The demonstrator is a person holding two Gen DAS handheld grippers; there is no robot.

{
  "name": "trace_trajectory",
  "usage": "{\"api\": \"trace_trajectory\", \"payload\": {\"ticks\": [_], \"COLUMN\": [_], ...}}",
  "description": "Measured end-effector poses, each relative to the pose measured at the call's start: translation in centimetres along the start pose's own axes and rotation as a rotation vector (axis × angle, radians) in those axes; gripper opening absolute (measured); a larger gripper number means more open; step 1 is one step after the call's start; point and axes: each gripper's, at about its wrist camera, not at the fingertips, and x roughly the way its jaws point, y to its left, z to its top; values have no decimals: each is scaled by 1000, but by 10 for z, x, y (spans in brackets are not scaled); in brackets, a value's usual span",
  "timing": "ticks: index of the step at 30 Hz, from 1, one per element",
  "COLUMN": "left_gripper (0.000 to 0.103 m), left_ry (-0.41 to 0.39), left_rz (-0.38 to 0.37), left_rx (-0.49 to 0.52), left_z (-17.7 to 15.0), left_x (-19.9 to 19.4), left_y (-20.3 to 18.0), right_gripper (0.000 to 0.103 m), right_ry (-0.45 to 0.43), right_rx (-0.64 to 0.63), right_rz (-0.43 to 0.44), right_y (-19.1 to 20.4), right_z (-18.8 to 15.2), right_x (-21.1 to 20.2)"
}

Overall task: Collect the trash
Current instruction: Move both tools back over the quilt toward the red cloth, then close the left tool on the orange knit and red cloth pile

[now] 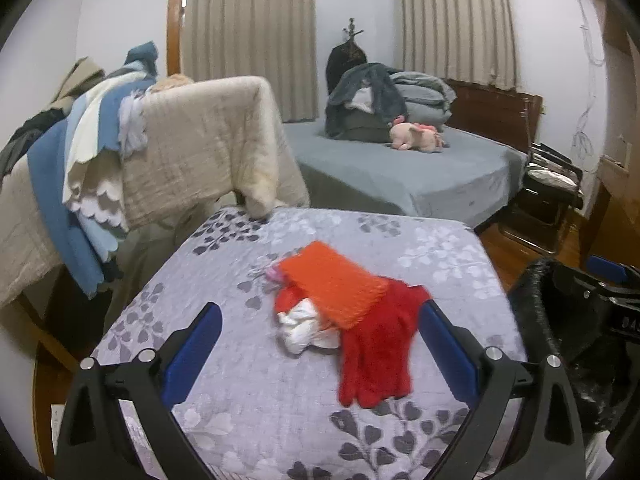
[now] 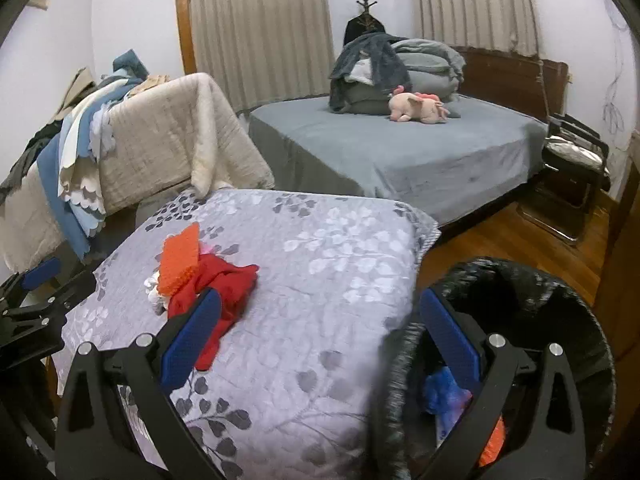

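Left gripper [image 1: 320, 328]: jaws standing wide apart, holding nothing, hovering over the floral quilt [image 1: 248, 412]; the trash pile is lying between its blue pads [image 1: 192, 356], touching neither.

Far left: draped blankets [image 1: 192, 140], beige, blue and white, hanging over a rail just beside the quilt's rear corner.

Centre, on the quilt: orange knitted piece [image 1: 336, 284] lying tilted on top of the pile; red glove [image 1: 376, 356] spreading out from under it toward the camera; crumpled white wad [image 1: 304, 328] sitting against the glove's left edge; a small pink scrap [image 1: 274, 274] peeking out at the orange piece's far corner.

Behind: grey bed [image 1: 400, 168] carrying folded bedding [image 1: 416, 96] and a pink plush toy [image 1: 418, 138].

Right gripper [image 2: 320, 340]: jaws likewise spread wide and empty, its left pad overlapping the red glove in view, its right pad sitting over the rim of the bin; contact cannot be told.

Right: black-lined bin [image 2: 560, 308] standing on the wooden floor [image 2: 520, 240] just beside the quilt's edge, with blue and orange items showing inside.

Far right: folding chair [image 2: 576, 160] standing beside the bed.
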Motion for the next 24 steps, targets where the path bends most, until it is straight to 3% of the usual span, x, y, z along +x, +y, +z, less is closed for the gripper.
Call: {"api": "trace_trajectory", "payload": {"ticks": [8, 18, 20, 24], "left_gripper": [91, 71, 63, 33], "left_ry": [28, 97, 109, 130], "left_rz": [-22, -81, -84, -115], "left_rx": [-6, 35, 45, 47], "left_z": [2, -3, -4, -6], "left_x": [38, 95, 104, 113], "left_y": [0, -22, -24, -22], "right_gripper": [97, 97, 97, 97], "right_ry": [31, 66, 75, 91], "right_rx": [-25, -34, -38, -42], "right_rz": [-2, -20, -18, -12], "right_y": [13, 17, 17, 21], "right_z": [8, 11, 9, 6], "right_x": [37, 69, 72, 77]}}
